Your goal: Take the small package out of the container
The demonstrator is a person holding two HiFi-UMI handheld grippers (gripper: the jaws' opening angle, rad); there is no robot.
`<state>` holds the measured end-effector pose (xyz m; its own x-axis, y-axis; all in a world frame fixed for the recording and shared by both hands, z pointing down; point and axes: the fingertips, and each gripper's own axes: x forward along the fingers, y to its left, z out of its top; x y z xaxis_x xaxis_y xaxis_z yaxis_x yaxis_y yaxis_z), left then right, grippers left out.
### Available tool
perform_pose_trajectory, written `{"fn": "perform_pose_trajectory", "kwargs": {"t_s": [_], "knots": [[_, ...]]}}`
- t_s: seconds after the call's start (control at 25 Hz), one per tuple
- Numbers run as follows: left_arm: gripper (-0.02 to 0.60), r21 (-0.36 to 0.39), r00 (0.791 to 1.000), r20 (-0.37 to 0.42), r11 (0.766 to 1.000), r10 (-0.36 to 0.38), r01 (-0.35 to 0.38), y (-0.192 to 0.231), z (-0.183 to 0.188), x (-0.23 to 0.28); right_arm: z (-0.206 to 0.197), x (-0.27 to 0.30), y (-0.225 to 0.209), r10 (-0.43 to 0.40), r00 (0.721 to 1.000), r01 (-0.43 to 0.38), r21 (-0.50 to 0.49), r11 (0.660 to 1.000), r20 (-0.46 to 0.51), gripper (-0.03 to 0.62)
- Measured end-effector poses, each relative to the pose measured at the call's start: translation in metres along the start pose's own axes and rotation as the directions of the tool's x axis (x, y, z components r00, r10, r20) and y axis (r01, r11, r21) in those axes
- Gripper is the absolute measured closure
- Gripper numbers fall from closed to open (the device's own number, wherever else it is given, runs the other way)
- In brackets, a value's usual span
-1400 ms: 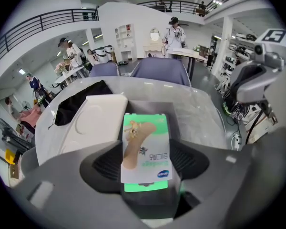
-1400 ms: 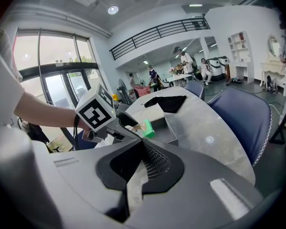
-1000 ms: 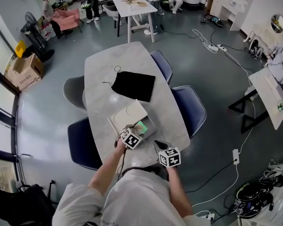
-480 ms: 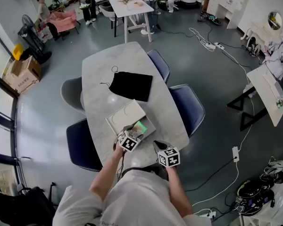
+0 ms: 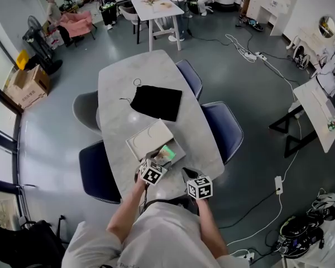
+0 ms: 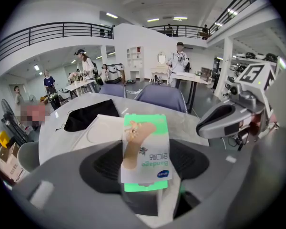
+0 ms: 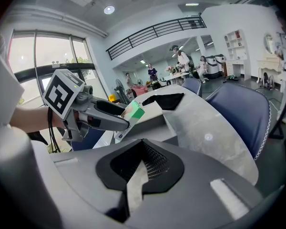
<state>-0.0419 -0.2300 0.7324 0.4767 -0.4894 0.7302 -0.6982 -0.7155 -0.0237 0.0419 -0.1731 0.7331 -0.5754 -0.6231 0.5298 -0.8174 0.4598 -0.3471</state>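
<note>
The small package (image 6: pixel 145 151), a green and white bandage box, sits clamped between the jaws of my left gripper (image 6: pixel 145 178). In the head view the package (image 5: pixel 166 154) hangs over the near corner of the open white container (image 5: pixel 148 137), with the left gripper (image 5: pixel 159 162) behind it. From the right gripper view the package (image 7: pixel 132 111) shows at the tip of the left gripper (image 7: pixel 115 122), above the container's edge. My right gripper (image 5: pixel 186 173) hovers at the table's near edge, to the right of the container. Its jaws (image 7: pixel 139 175) stand shut with nothing in them.
A black drawstring pouch (image 5: pixel 156 102) lies on the grey marble table (image 5: pixel 120 80) beyond the container. Blue chairs (image 5: pixel 223 127) stand around the table. People and other tables fill the far end of the room.
My left gripper has drawn back a little toward the person, bringing the package with it. The right gripper has hardly moved.
</note>
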Motion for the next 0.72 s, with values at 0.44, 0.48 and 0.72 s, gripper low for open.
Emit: {"fn": "perform_pose_trajectory", "kwargs": {"t_s": [0.44,0.48,0.72], "knots": [[0.225,-0.087,0.999,0.038,0.996,0.029,-0.026,-0.006,-0.005,-0.024,-0.008,0.007,0.012,0.06,0.997,-0.06,-0.005,0.998,-0.045,0.592],[0.225,-0.094,0.999,0.039,0.995,0.03,-0.027,-0.006,-0.007,-0.026,-0.009,0.008,0.014,0.065,0.997,-0.066,-0.006,0.998,-0.048,0.592],[0.225,-0.109,0.998,0.051,0.994,0.036,-0.031,-0.007,-0.014,-0.032,-0.007,0.01,0.018,0.066,0.997,-0.066,-0.012,0.998,-0.04,0.592]]}}
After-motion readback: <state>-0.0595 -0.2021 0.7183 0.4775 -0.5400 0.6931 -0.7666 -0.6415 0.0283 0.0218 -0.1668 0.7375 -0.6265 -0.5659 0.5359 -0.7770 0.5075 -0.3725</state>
